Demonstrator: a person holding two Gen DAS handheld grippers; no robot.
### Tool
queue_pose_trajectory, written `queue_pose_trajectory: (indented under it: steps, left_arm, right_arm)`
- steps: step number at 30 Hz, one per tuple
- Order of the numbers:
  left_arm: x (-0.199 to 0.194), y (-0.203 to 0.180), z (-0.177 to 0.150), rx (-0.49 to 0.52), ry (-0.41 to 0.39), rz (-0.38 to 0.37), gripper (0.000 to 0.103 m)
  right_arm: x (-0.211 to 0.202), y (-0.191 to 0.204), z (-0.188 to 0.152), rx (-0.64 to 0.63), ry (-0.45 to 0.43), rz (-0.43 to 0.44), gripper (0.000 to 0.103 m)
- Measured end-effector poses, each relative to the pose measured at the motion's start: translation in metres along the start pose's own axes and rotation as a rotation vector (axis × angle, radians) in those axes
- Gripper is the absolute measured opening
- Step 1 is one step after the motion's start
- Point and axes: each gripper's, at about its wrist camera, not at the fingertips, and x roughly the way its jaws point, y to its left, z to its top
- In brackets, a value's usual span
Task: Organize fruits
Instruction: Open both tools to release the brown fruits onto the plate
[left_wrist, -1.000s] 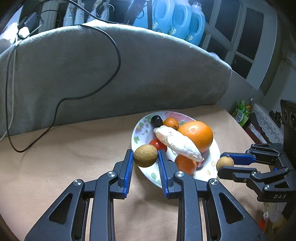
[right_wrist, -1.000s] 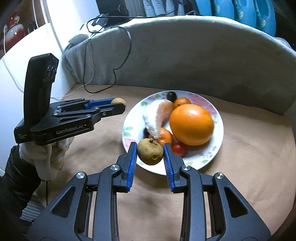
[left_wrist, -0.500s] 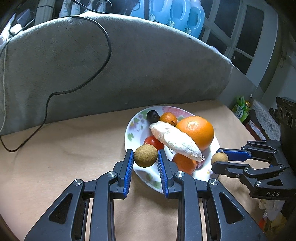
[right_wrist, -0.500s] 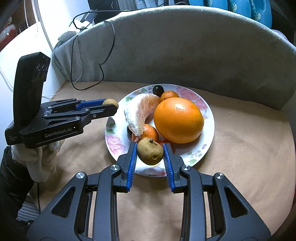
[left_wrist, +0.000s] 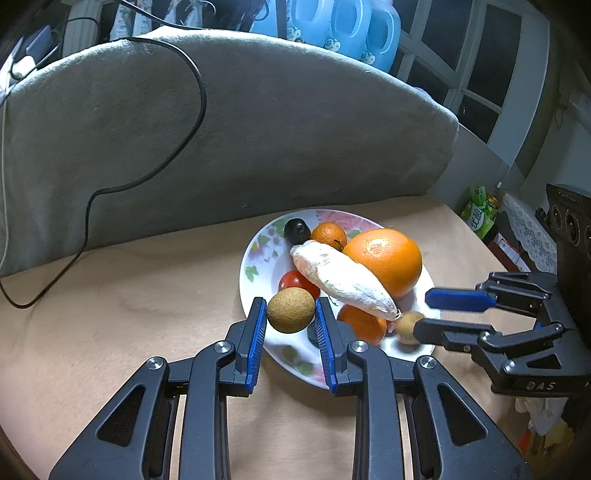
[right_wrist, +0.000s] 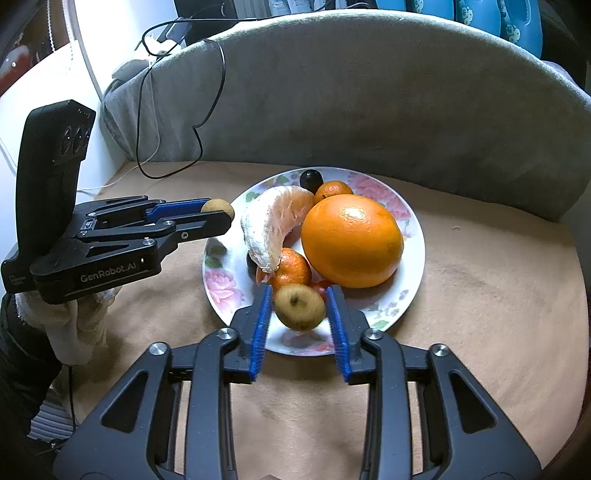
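Gripping a small round brown longan (left_wrist: 290, 310) between blue pads, the left gripper (left_wrist: 290, 325) hovers at the floral white plate's (left_wrist: 258, 258) 7 o'clock rim. The right gripper (right_wrist: 299, 314), jaws opening, has a second brown longan (right_wrist: 299, 307) loose between its pads over the plate's 6 o'clock edge. Beyond lie a large orange (right_wrist: 351, 240), a peeled citrus segment (right_wrist: 273, 225), small tangerines and a dark grape.

dark fruit (right_wrist: 252, 263) mostly hidden, bottles (left_wrist: 343, 29) cropped

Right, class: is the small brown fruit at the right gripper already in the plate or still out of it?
In, or just landing: the small brown fruit sits over the plate, blurred, with gaps to both pads as the right gripper opens.
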Motion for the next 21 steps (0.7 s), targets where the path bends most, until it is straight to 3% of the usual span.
queue_pose_trajectory:
  steps: [5, 8, 13, 21]
  left_arm:
    - [-0.001, -0.002, 0.0, 0.006, -0.002, 0.002, 0.025]
    - [-0.004, -0.003, 0.0, 0.008, -0.01, 0.003, 0.036]
    - [-0.007, -0.004, 0.001, 0.012, -0.017, 0.004, 0.036]
    - [-0.017, -0.006, -0.003, 0.011, -0.034, 0.01, 0.045]
  right_arm:
    - [-0.006, -0.001, 0.001, 0.002, -0.021, -0.001, 0.053]
    - [-0.008, -0.001, 0.0, 0.004, -0.026, -0.004, 0.053]
    - [-0.011, -0.001, -0.001, 0.009, -0.031, -0.009, 0.055]
    - [-0.022, 0.0, -0.002, 0.013, -0.065, -0.034, 0.066]
